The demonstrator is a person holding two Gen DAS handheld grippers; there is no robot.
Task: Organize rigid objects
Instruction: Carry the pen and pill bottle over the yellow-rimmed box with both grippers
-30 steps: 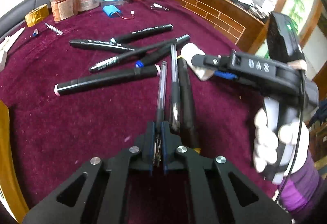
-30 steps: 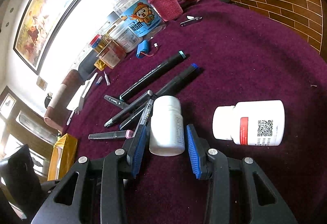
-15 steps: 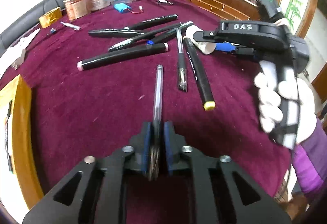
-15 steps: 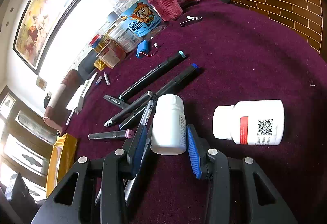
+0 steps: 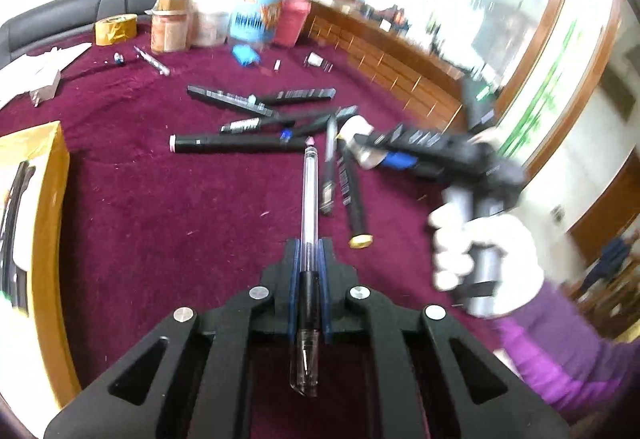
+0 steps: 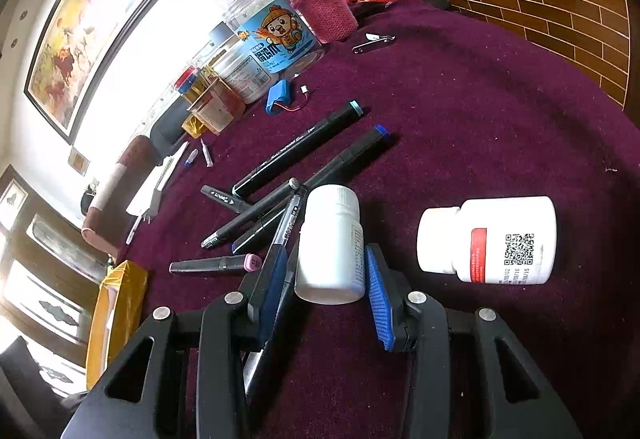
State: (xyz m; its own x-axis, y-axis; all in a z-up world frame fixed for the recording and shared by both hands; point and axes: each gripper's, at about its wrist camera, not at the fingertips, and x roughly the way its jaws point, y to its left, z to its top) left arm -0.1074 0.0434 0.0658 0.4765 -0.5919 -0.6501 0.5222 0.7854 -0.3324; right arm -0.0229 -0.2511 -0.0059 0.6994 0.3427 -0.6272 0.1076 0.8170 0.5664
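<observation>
While its blue-padded jaws press from both sides, the left gripper holds a clear-barrelled ballpoint pen with a black grip, the pen lying along the line of the fingers and raised off the maroon velvet tablecloth. Beyond the pen's far tip lies a heap of black marker pens, crossed over one another (one pink-capped, one yellow-capped nearest the camera). Right of that heap the right gripper, held in a white-gloved hand with a purple sleeve, stands narrowed around a small white plastic pill bottle; the bottle lies on its side on the cloth, and its blue ribbed pads sit against or just beside it, though I cannot tell whether they press. Right of this bottle, apart from it, lies a larger white pill bottle with a red stripe and a printed code. Left of the marker heap a yellow box sits at the cloth's edge. Behind the heap stand jars, among them a clear tub with a cartoon label.
</observation>
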